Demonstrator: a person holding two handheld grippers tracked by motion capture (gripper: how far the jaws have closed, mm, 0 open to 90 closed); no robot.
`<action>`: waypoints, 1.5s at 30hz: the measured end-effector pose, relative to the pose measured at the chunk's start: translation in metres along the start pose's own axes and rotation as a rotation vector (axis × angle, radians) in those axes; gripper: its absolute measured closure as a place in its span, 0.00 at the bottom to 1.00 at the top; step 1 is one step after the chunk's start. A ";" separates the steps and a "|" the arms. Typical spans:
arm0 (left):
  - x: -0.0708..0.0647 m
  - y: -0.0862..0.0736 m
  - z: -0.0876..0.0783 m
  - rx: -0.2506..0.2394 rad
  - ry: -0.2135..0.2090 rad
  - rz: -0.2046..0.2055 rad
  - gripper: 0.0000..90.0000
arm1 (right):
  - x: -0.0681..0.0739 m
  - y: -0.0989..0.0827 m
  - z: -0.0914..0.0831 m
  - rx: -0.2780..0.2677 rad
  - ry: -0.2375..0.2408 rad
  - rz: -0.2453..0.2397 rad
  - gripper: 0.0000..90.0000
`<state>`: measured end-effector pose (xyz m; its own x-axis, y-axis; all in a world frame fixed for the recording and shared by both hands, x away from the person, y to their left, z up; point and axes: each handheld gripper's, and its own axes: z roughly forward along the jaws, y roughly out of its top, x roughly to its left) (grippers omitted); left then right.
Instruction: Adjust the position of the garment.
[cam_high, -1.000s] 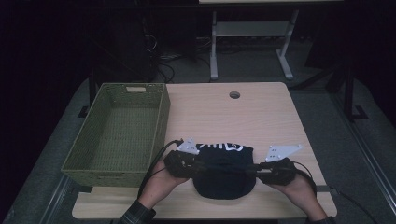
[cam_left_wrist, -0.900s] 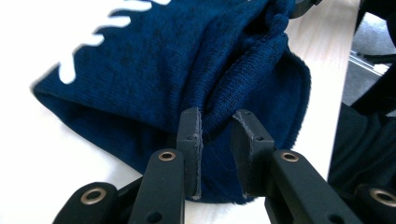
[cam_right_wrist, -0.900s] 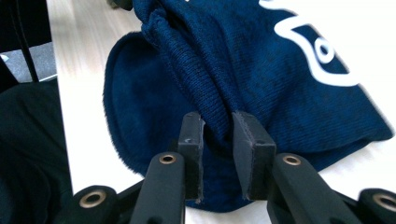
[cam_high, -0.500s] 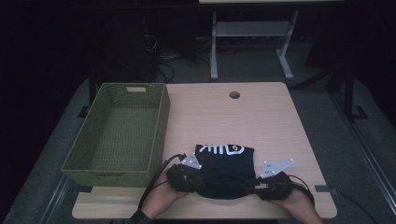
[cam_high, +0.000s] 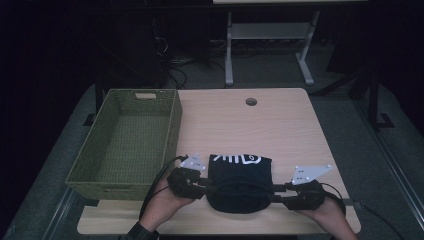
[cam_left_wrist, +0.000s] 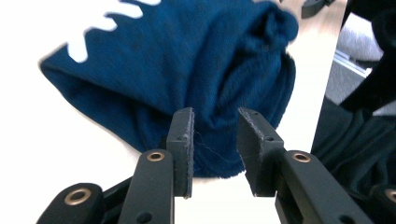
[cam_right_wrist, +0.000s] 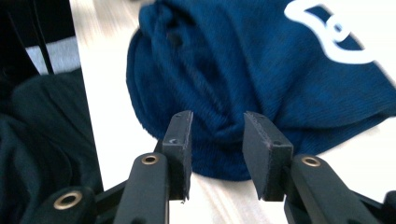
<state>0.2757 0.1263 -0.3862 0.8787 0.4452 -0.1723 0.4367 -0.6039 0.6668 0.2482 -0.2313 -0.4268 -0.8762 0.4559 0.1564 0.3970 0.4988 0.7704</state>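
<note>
High view: a folded dark blue garment (cam_high: 240, 182) with white print lies at the near edge of the tabletop (cam_high: 280, 130), right of a green woven basket (cam_high: 127, 142). The left claw (cam_high: 206, 189) and right claw (cam_high: 276, 196) flank it at either side.

Left gripper view: the jaws have just been opening; they stand narrowly apart, a fold of cloth (cam_left_wrist: 187, 79) between them, pads not pressing.

Right gripper view: the jaws have likewise just been opening around the garment's rounded edge (cam_right_wrist: 243, 93), no longer pinching it.

The left tool (cam_left_wrist: 215, 149) has just been opening its jaws. Between them bulges a blue garment (cam_left_wrist: 196, 70) on the pale worktop (cam_left_wrist: 56, 140); the pads seem clear of it.
</note>
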 end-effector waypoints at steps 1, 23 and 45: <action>0.001 0.003 0.000 -0.007 0.007 -0.001 0.79 | -0.002 0.002 -0.002 -0.011 -0.002 0.001 0.70; 0.032 0.036 0.080 0.140 0.050 -0.027 1.00 | -0.028 0.012 0.049 0.091 0.003 0.007 1.00; 0.045 0.039 0.082 0.094 0.055 -0.009 0.99 | -0.004 0.002 0.061 0.087 -0.048 -0.022 0.94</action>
<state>0.3477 0.0687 -0.4272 0.8641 0.4846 -0.1360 0.4626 -0.6581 0.5941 0.2695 -0.1868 -0.4636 -0.8717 0.4778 0.1093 0.4023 0.5701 0.7163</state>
